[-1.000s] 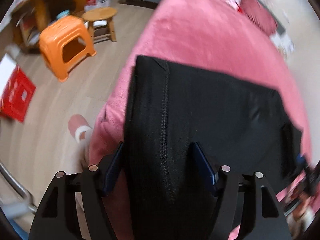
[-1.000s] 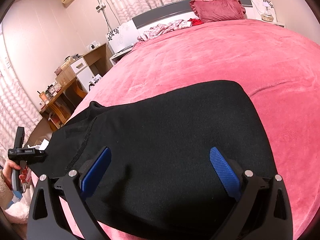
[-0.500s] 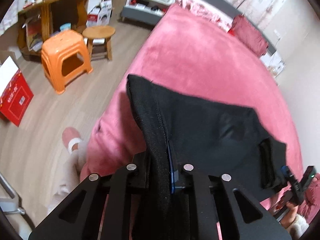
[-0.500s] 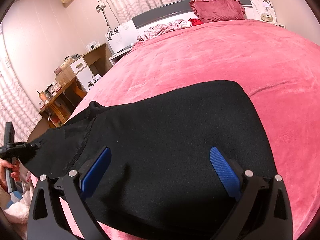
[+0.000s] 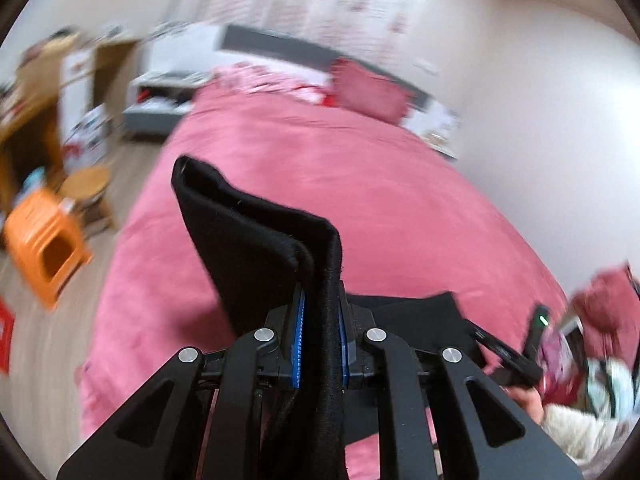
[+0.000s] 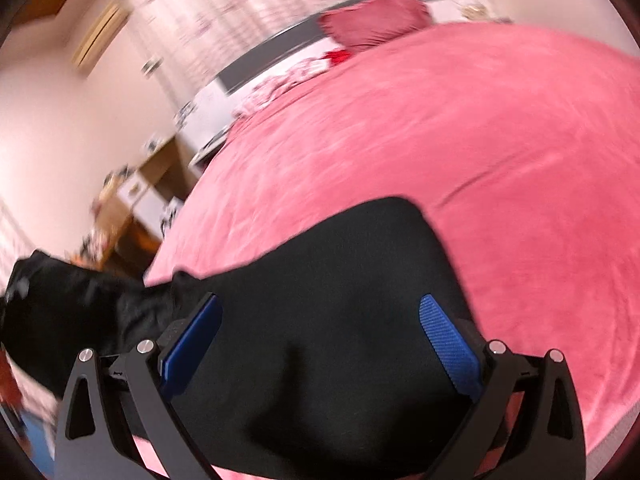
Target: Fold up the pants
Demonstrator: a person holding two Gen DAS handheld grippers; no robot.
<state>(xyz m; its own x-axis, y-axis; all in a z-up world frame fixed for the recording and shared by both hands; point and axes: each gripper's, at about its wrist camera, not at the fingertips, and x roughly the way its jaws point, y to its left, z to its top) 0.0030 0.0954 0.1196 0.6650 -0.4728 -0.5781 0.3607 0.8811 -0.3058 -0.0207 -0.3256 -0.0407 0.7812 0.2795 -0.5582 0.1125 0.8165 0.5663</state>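
Nearby, orange stool (image 5: 46,250) beside pink bed (image 5: 380,184), black pants (image 6: 340,320) on top

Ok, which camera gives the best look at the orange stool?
The left wrist view: the orange stool stands on the floor beside the bed, blurred but whole. The right wrist view shows none of it, only the bed and black pants.

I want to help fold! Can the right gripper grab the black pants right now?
Probably yes. The right gripper is open, and the black pants lie flat on the pink bed right between its fingers, with nothing in the way.
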